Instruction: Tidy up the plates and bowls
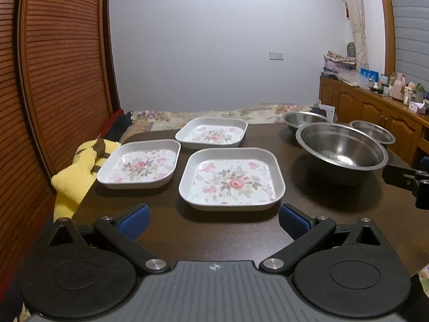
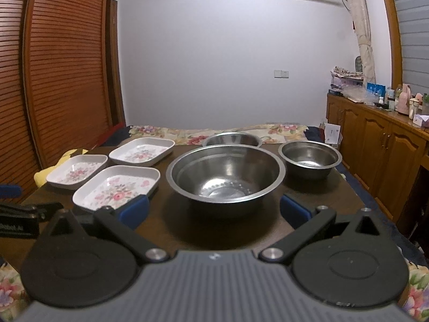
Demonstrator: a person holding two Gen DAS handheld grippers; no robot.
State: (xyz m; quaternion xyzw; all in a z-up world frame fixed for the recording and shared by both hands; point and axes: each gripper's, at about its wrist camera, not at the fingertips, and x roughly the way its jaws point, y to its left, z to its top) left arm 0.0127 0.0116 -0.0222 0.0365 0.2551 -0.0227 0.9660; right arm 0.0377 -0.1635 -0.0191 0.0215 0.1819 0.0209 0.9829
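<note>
Facing plates [image 1: 231, 179], left tool [image 1: 214, 221] gapes, empty.

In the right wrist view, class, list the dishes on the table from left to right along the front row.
small floral plate → nearest floral plate → large steel bowl → smaller steel bowl. The far plate and far bowl sit behind these, so they are left out.

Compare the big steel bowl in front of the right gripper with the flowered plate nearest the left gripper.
The big steel bowl is round, deep and plain bare metal; the flowered plate is square with rounded corners, shallow and printed with pink roses. Both sit upright and empty on the dark table, untouched.
</note>
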